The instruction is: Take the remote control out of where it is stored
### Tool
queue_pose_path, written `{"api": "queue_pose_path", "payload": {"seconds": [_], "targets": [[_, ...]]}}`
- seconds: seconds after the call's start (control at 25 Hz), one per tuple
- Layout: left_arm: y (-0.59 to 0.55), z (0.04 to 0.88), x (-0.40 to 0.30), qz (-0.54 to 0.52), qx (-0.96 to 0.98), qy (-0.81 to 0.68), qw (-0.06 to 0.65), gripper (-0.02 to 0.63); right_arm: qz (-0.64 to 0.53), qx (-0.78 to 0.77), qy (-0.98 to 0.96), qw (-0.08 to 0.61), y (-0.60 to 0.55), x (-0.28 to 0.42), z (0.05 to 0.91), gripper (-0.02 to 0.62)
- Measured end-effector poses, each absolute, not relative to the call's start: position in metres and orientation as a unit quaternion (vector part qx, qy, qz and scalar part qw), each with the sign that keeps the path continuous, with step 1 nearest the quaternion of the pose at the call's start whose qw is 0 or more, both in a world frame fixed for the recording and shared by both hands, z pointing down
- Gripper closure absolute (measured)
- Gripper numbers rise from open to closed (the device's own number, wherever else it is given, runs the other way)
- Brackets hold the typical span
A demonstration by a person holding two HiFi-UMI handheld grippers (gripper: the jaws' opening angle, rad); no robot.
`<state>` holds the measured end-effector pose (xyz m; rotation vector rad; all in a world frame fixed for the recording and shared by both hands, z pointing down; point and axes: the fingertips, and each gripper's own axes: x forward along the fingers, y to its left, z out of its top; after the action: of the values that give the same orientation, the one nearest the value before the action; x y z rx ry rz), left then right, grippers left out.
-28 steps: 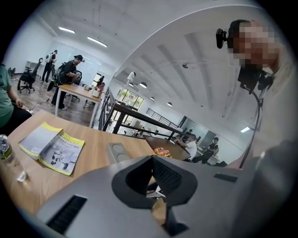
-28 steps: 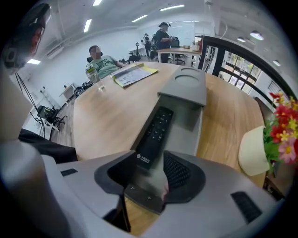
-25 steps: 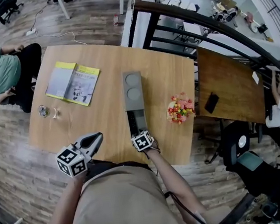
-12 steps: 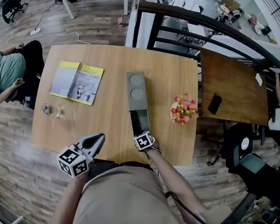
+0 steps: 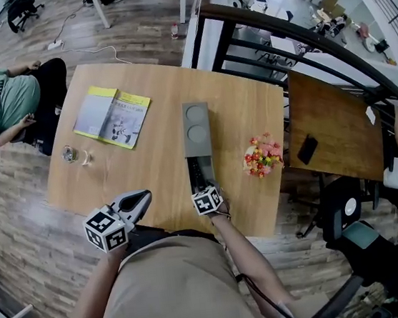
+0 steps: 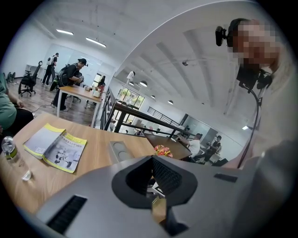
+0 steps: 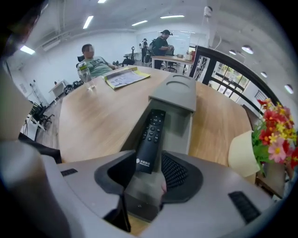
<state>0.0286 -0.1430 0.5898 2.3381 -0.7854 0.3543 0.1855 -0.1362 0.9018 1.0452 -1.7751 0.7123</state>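
The wooden table (image 5: 158,174) carries the same layout as a second ago: a yellow-edged booklet (image 5: 112,117) to the left, a bunch of flowers (image 5: 260,156) to the right, and between them the long grey storage box (image 5: 196,130). Its sliding tray (image 7: 179,130) stands drawn out toward the person. Almost nothing has shifted in that second; the view has drifted slightly, but the box, the tray and both tools sit where they were. The right tool (image 7: 149,169) is at the tray's near end, pointing steeply down. Its jaws are about half apart and closed on the tray's grey front wall, which fills the gap between the pads. The left tool (image 6: 152,160) hovers over the table's near edge, well apart from the box, with its jaws together on nothing. The black remote control (image 7: 151,135) lies lengthwise in the open tray, buttons up. Its near end reaches over the front wall and between the right tool's jaws, yet it is narrower than the gap and neither pad appears to touch it. So the store looks open and the remote exposed but not yet lifted. The right tool would likely have to let go of the tray and close on the remote itself.
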Motion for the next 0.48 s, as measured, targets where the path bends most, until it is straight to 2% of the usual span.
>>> {"api": "queue_pose_path", "payload": {"seconds": [0.16, 0.48], "targets": [[-0.141, 0.592, 0.028, 0.136, 0.889, -0.299, 0.32, 0.603, 0.313, 0.397, -0.737, 0.448, -0.135, 0.173, 0.9, 0.425], [-0.144, 0.591, 0.029, 0.135, 0.888, -0.303, 0.319, 0.603, 0.323, 0.394, -0.711, 0.484, -0.141, 0.173, 0.925, 0.411]]}}
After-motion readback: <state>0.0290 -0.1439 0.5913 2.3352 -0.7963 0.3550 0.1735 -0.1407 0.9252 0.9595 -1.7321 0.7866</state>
